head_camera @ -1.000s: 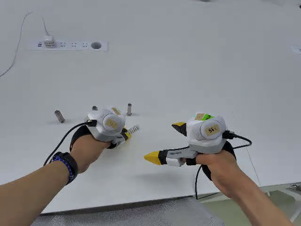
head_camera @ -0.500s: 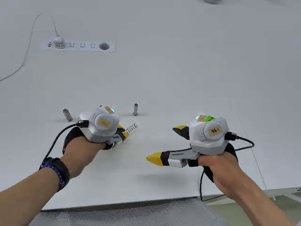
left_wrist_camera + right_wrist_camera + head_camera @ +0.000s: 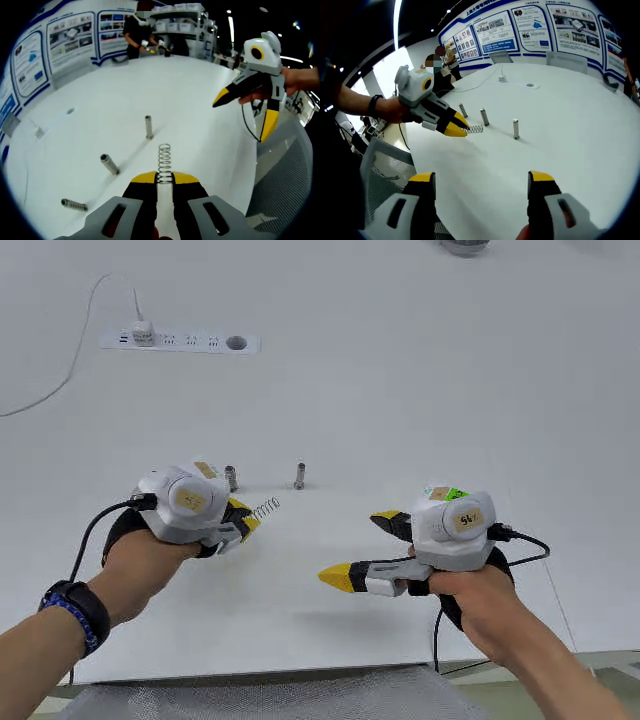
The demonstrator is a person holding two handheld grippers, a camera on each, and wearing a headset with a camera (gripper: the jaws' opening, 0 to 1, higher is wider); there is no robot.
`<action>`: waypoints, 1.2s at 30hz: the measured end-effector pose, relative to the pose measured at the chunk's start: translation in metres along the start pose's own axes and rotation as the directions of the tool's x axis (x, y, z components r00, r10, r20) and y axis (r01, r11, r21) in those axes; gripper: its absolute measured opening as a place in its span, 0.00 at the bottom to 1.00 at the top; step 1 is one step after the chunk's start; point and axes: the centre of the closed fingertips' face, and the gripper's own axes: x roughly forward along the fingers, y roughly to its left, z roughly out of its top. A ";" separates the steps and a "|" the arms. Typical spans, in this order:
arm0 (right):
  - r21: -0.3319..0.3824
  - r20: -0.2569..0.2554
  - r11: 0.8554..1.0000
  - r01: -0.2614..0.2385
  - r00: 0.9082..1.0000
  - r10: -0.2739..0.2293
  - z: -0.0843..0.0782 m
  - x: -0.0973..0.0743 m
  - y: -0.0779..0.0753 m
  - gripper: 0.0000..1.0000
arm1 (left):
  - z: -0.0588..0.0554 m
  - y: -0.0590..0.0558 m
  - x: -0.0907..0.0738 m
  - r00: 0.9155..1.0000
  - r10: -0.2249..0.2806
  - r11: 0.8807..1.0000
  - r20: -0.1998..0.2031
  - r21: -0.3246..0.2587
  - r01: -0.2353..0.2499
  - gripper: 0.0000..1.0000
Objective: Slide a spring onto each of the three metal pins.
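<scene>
My left gripper (image 3: 243, 524) (image 3: 164, 176) is shut on one end of a small coil spring (image 3: 265, 507) (image 3: 163, 156), which sticks out forward from the jaws above the white table. Ahead of it a bare metal pin (image 3: 300, 475) (image 3: 148, 127) (image 3: 516, 129) stands upright. A pin wrapped in a spring (image 3: 231, 477) (image 3: 109, 164) (image 3: 484, 117) stands to the bare pin's left. A second spring-covered pin (image 3: 74, 204) (image 3: 463, 110) lies farther left. My right gripper (image 3: 366, 548) (image 3: 481, 177) hovers open with nothing in it, to the right of the pins.
A white power strip (image 3: 180, 341) with a plugged cable lies at the far left of the table (image 3: 420, 390). The table's front edge and a grey mesh chair (image 3: 300, 695) lie just below my hands. People stand far behind the table in both gripper views.
My left gripper has drawn leftward with the spring, away from the bare pin. The right gripper has hardly moved. The head camera has shifted, so the scene sits farther right.
</scene>
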 end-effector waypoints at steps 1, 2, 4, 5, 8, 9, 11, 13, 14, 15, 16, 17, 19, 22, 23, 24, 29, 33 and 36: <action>0.000 0.001 1.000 0.000 1.000 0.000 0.001 0.000 0.000 0.76 | 0.000 -0.001 -0.002 1.000 0.000 1.000 0.000 0.004 0.000 0.10; 0.000 0.004 1.000 0.001 1.000 -0.001 0.002 0.000 0.000 0.75 | 0.000 -0.001 -0.006 1.000 0.000 1.000 0.001 0.006 0.000 0.10; 0.000 0.008 1.000 0.001 1.000 -0.001 0.005 -0.001 0.000 0.74 | 0.000 -0.002 -0.010 1.000 -0.001 1.000 0.004 0.003 0.001 0.10; 0.002 0.013 1.000 -0.001 1.000 0.001 0.007 -0.001 0.000 0.74 | 0.000 -0.003 -0.014 1.000 -0.001 1.000 0.007 0.005 0.001 0.10; 0.008 0.023 1.000 -0.005 1.000 0.004 0.010 -0.001 0.000 0.73 | -0.001 -0.003 -0.020 1.000 -0.002 1.000 0.009 0.019 0.002 0.10; 0.008 0.025 1.000 -0.005 1.000 0.005 0.011 -0.001 0.000 0.73 | -0.001 -0.003 -0.021 1.000 -0.003 1.000 0.010 0.022 0.002 0.10; 0.005 0.027 1.000 -0.007 1.000 0.007 0.013 0.000 0.001 0.72 | -0.001 -0.004 -0.025 1.000 -0.003 1.000 0.013 0.027 0.003 0.10; 0.003 0.027 1.000 -0.010 1.000 0.010 0.014 0.001 0.002 0.72 | -0.002 -0.005 -0.029 1.000 -0.005 0.999 0.015 0.034 0.004 0.10; 0.002 0.027 1.000 -0.011 1.000 0.011 0.014 0.001 0.002 0.72 | -0.003 -0.005 -0.030 1.000 -0.005 0.999 0.015 0.038 0.005 0.10; 0.001 0.028 1.000 -0.013 1.000 0.013 0.015 0.002 0.002 0.72 | -0.005 -0.005 -0.031 1.000 -0.006 0.999 0.012 0.044 0.006 0.10; 0.000 0.028 1.000 -0.015 0.999 0.015 0.015 0.002 0.003 0.72 | -0.006 -0.004 -0.032 1.000 -0.007 0.999 0.011 0.049 0.006 0.10; -0.001 0.029 1.000 -0.017 0.999 0.017 0.016 0.003 0.004 0.72 | -0.008 -0.004 -0.034 1.000 -0.008 0.999 0.010 0.053 0.008 0.10; -0.002 0.029 1.000 -0.019 0.999 0.019 0.016 0.003 0.005 0.71 | -0.009 -0.003 -0.036 1.000 -0.008 0.998 0.010 0.054 0.008 0.10; -0.002 0.029 1.000 -0.026 0.999 0.026 0.017 0.005 0.008 0.71 | -0.009 -0.001 -0.041 1.000 -0.006 0.998 0.014 0.057 0.005 0.10; -0.004 0.027 1.000 -0.028 0.999 0.028 0.017 0.005 0.008 0.71 | -0.008 -0.001 -0.043 1.000 -0.006 0.998 0.015 0.058 0.005 0.10; -0.005 0.027 1.000 -0.029 0.999 0.029 0.018 0.006 0.009 0.70 | -0.007 -0.001 -0.044 1.000 -0.006 0.998 0.017 0.056 0.005 0.10; -0.015 0.042 0.999 -0.048 0.998 0.049 0.024 0.009 0.014 0.66 | -0.006 -0.001 -0.050 1.000 -0.003 0.999 0.029 0.054 0.002 0.10; -0.016 0.046 0.998 -0.065 0.997 0.066 0.030 0.012 0.019 0.65 | -0.003 -0.004 -0.056 0.999 -0.007 0.998 0.037 0.068 0.005 0.10; -0.011 0.056 0.997 -0.079 0.995 0.080 0.036 0.014 0.021 0.63 | 0.000 -0.008 -0.059 0.999 -0.011 0.997 0.042 0.078 0.008 0.10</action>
